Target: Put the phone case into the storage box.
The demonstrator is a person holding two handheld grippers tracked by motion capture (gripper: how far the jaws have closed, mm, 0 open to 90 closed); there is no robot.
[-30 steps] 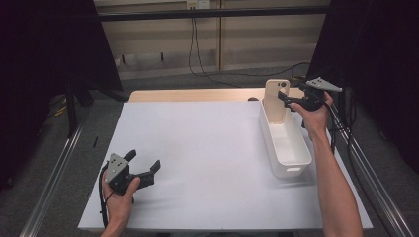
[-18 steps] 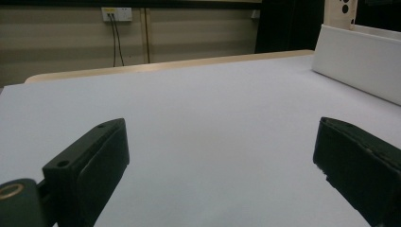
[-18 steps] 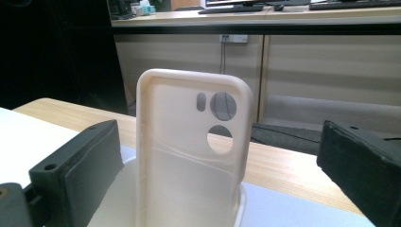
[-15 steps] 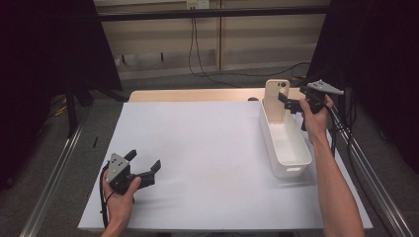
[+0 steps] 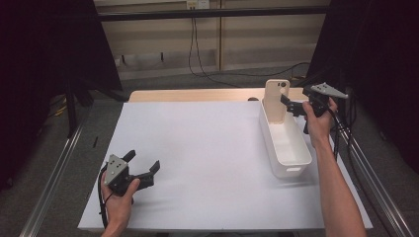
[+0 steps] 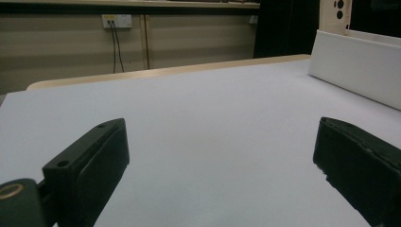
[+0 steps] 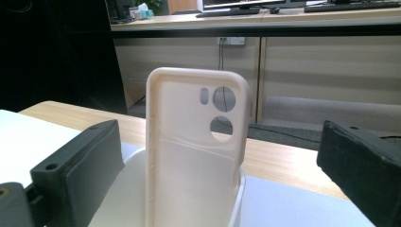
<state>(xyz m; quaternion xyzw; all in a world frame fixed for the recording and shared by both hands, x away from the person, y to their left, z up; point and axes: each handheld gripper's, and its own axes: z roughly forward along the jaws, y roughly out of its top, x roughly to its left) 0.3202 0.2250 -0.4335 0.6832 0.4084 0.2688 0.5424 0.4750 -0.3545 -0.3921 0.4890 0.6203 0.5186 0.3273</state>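
Standing upright at the far end of a white plastic bin (image 5: 286, 148): one cream phone case (image 5: 275, 98), open inner side toward the right gripper (image 5: 291, 106), its lower part inside the bin. Camera cut-outs sit in its upper corner: two round holes and one small oval slot, clear in the right gripper view (image 7: 196, 146). No brand, label or writing can be read on the case or the bin.

Right gripper: held by the person's right hand (image 5: 316, 123) at the far right of the worktop (image 5: 197, 148), just beside the case. Jaws apart, one on each side of the case in its own view, neither seen touching it. Grey three-cornered plate on top; cable trailing down past the forearm.

Left gripper (image 5: 146, 170): held by the left hand (image 5: 118, 197) near the front left corner of the worktop, well apart from the bin. Jaws wide apart, nothing between them, low over the white sheet in its own view (image 6: 220, 156), pointed toward the bin (image 6: 359, 66) and the case top (image 6: 335, 14).

Worktop: white sheet over a wooden top, whose bare edge shows along the far side.

Background: wall socket (image 7: 231, 40) with cables (image 5: 195, 49) hanging down; a desk with keyboards behind, no legible lettering.
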